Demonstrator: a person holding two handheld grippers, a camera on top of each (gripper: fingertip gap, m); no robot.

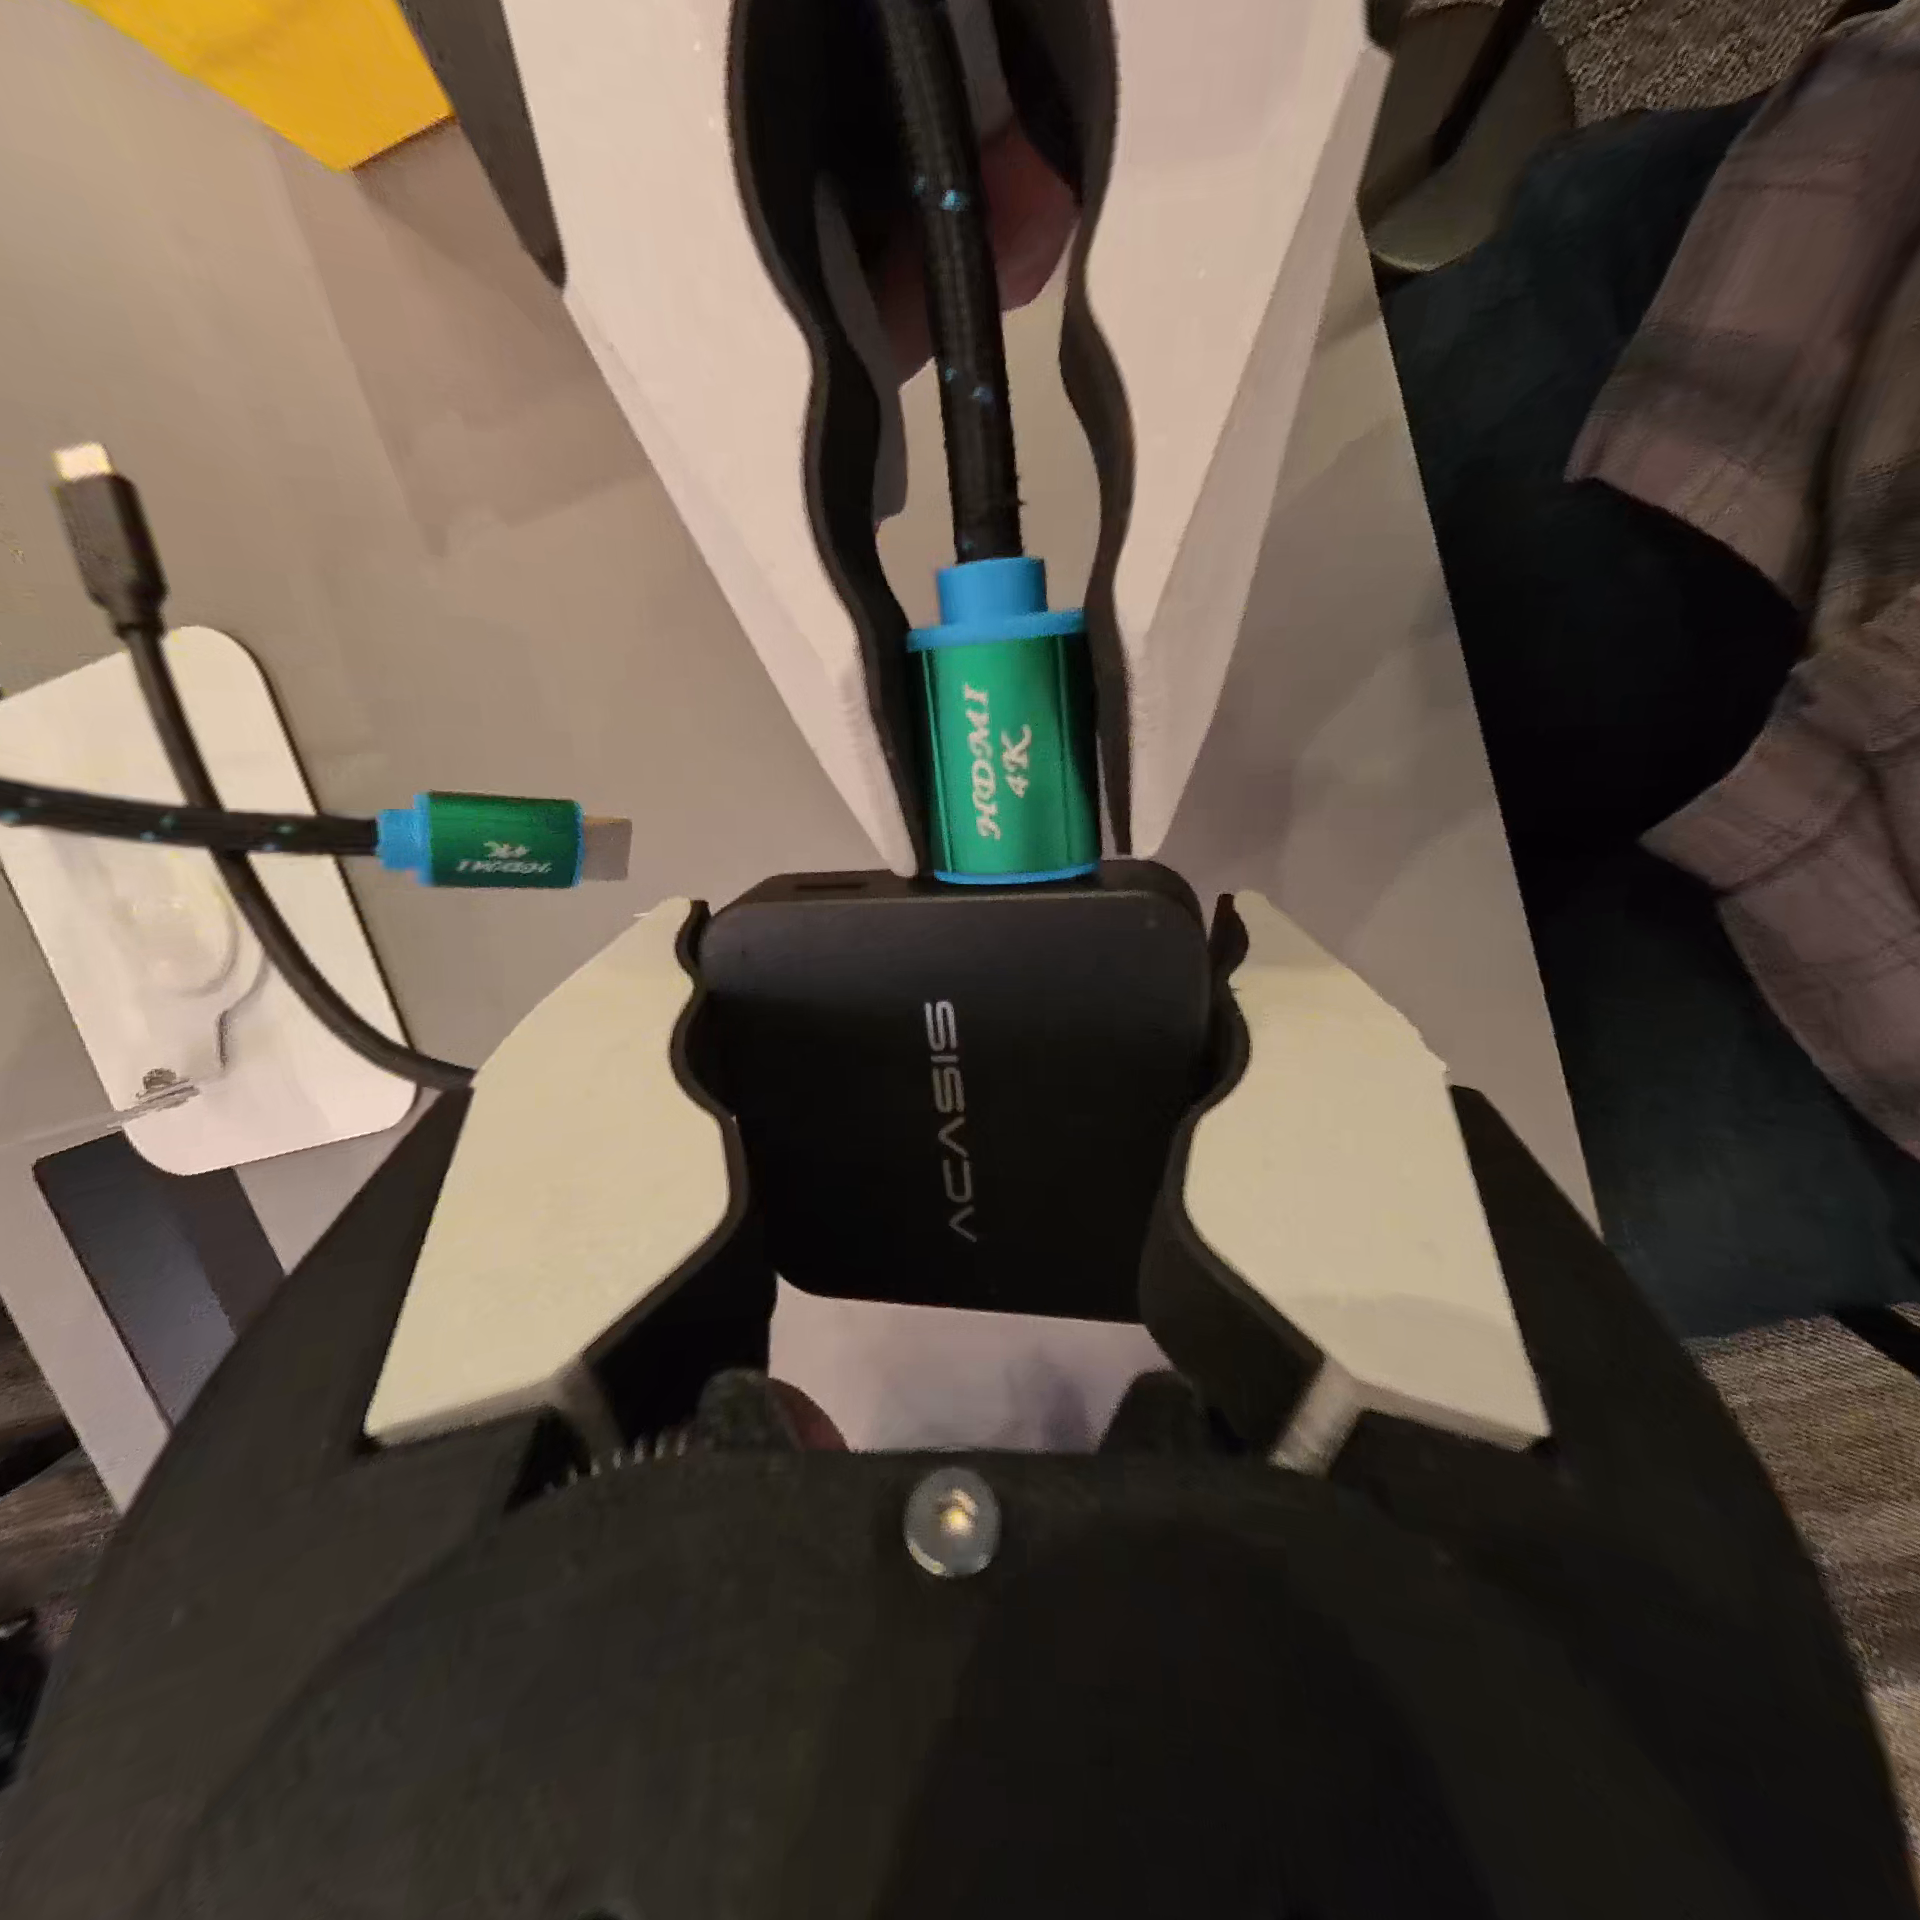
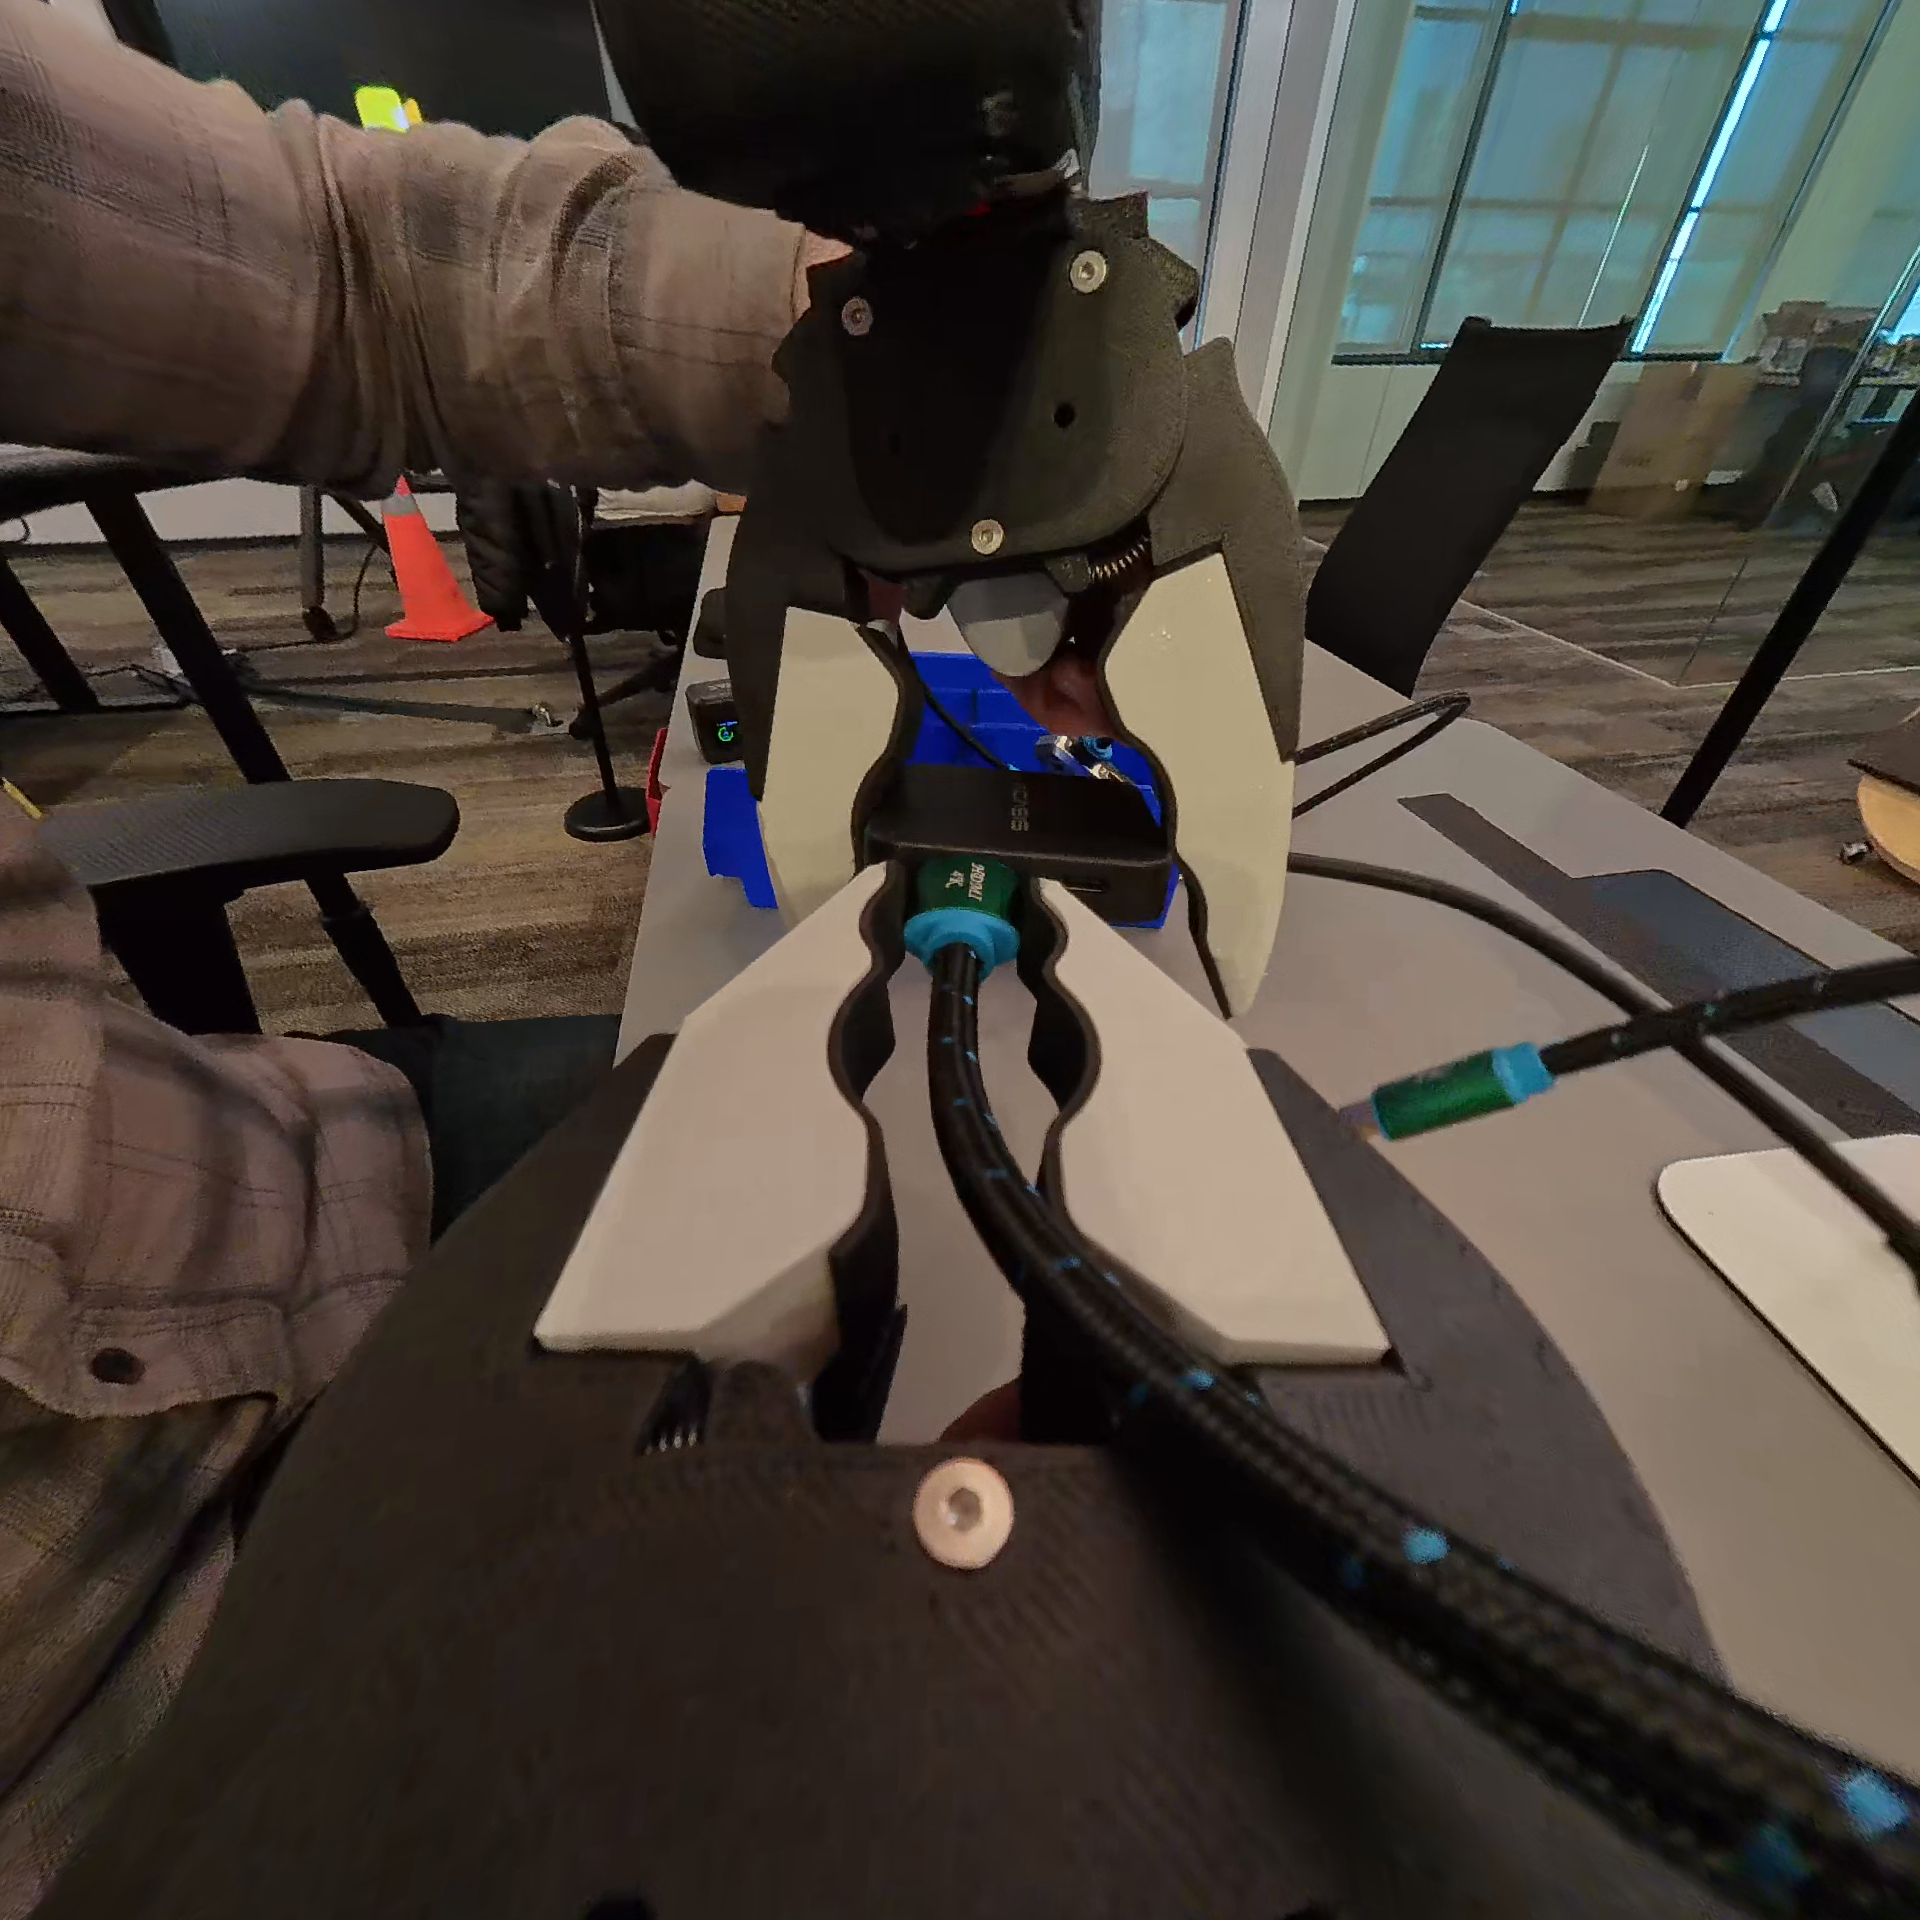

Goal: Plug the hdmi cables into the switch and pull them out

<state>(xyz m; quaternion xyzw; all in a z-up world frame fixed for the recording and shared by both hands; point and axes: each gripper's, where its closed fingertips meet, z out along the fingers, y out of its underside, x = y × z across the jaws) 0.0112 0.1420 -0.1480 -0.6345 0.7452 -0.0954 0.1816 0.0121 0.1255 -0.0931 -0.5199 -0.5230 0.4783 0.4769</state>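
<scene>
In the left wrist view, a loose black plug (image 1: pixel 99 540) lies at 10 o'clock. Below it, at 9, a second green plug (image 1: pixel 499 840) lies free on the table (image 1: pixel 436 416), near a white pad (image 1: pixel 208 904). At centre, the left gripper (image 1: pixel 956 935) pinches the black switch (image 1: pixel 956 1091) by its sides. At 12, the right gripper (image 1: pixel 987 831) clamps the green plug (image 1: pixel 1003 769), which is seated in the switch's far edge; its braided cable (image 1: pixel 956 343) runs up between the fingers. At 3, a plaid sleeve (image 1: pixel 1766 520).
</scene>
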